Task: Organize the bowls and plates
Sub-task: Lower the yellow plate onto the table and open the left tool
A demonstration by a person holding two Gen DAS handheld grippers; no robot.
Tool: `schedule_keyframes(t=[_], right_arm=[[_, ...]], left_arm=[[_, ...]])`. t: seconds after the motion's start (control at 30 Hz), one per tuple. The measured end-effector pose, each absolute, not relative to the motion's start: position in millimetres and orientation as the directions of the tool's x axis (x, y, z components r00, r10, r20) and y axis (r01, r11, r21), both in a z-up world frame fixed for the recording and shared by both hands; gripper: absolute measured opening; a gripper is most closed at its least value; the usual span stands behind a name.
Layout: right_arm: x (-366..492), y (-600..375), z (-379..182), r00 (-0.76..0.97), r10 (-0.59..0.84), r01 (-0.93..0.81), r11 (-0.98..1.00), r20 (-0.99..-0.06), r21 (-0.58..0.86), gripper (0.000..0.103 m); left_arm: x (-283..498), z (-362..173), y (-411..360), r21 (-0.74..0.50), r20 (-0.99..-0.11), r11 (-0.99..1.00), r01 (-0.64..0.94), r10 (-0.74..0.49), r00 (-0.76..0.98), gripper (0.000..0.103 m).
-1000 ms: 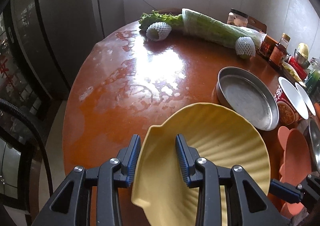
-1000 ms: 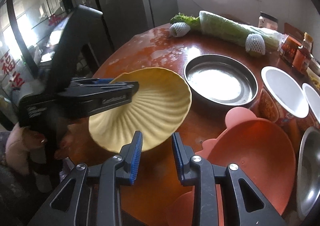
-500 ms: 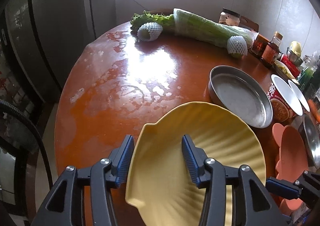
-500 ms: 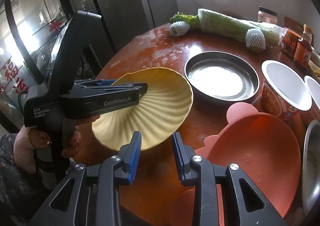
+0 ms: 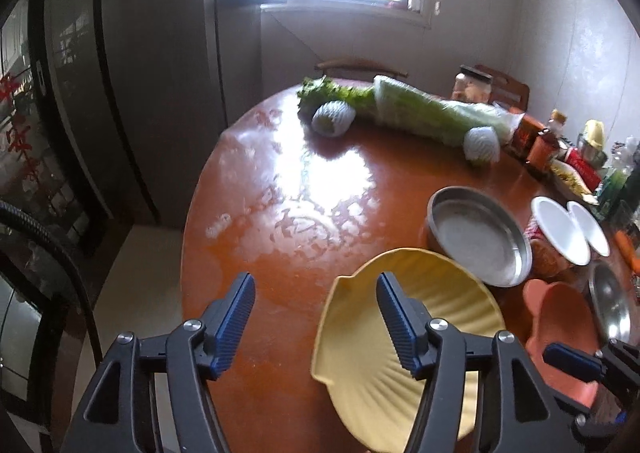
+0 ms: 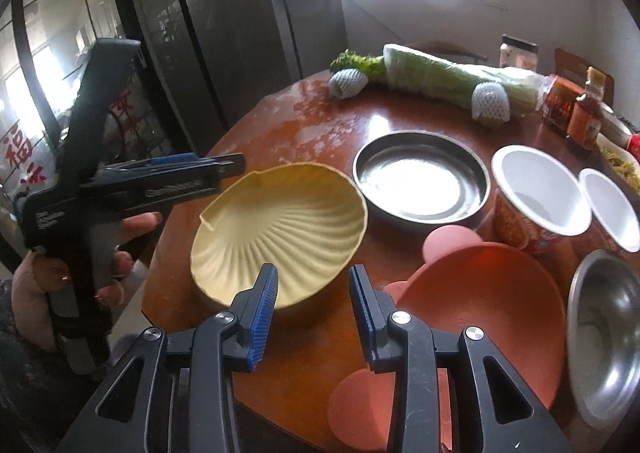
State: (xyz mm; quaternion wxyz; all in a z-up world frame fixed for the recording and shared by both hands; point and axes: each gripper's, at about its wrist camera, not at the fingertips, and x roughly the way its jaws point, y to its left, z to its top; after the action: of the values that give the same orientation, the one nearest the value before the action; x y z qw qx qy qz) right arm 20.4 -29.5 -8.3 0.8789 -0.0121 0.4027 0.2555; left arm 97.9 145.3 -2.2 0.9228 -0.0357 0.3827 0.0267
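A yellow shell-shaped plate (image 6: 280, 229) rests on the round red-brown table (image 6: 320, 121), and also shows in the left wrist view (image 5: 400, 357). My left gripper (image 5: 316, 317) is open, its fingers wide apart, to the left of the plate's edge; it appears in the right wrist view (image 6: 208, 169) just off the plate's rim. My right gripper (image 6: 314, 297) is open and empty, above the table between the yellow plate and a pink bear-eared bowl (image 6: 480, 293). A round steel pan (image 6: 420, 177) stands behind the plate.
Two paper cups with white insides (image 6: 536, 189) and a steel bowl (image 6: 608, 329) stand at the right. A wrapped cabbage (image 6: 444, 77), netted fruits (image 6: 490, 105) and jars (image 6: 584, 121) line the far side. A dark fridge (image 5: 120, 93) stands left.
My left gripper has opened and let go of the yellow plate, which now sits lower on the table. The left gripper has drawn back to the left. My right gripper has opened slightly.
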Motion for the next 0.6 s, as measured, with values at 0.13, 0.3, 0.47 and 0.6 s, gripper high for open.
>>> schedule_keyframes(t=[0.13, 0.3, 0.47, 0.6], right_arm=[[12.8, -41.7, 3.4, 0.577, 0.428, -0.441, 0.880, -0.695, 0.176, 0.040], [-1.4, -62.2, 18.2, 0.620, 0.408, -0.409, 0.897, -0.671, 0.167, 0.045], [-12.9, -83.5, 29.9, 0.648, 0.388, -0.378, 0.911, -0.655, 0.166, 0.049], [-23.7, -99.2, 35.0, 0.662, 0.371, -0.360, 0.919, -0.651, 0.158, 0.050]], left_arm=[[81.7, 14.1, 134.0, -0.065, -0.687, 0.997, -0.050, -0.008, 0.726, 0.064], [69.1, 29.3, 108.4, -0.056, -0.668, 0.998, 0.003, -0.040, 0.743, 0.065], [63.2, 34.9, 79.6, -0.043, -0.668, 0.998, 0.052, -0.067, 0.741, 0.065], [60.0, 33.7, 56.1, -0.035, -0.677, 0.995, 0.095, -0.094, 0.730, 0.065]])
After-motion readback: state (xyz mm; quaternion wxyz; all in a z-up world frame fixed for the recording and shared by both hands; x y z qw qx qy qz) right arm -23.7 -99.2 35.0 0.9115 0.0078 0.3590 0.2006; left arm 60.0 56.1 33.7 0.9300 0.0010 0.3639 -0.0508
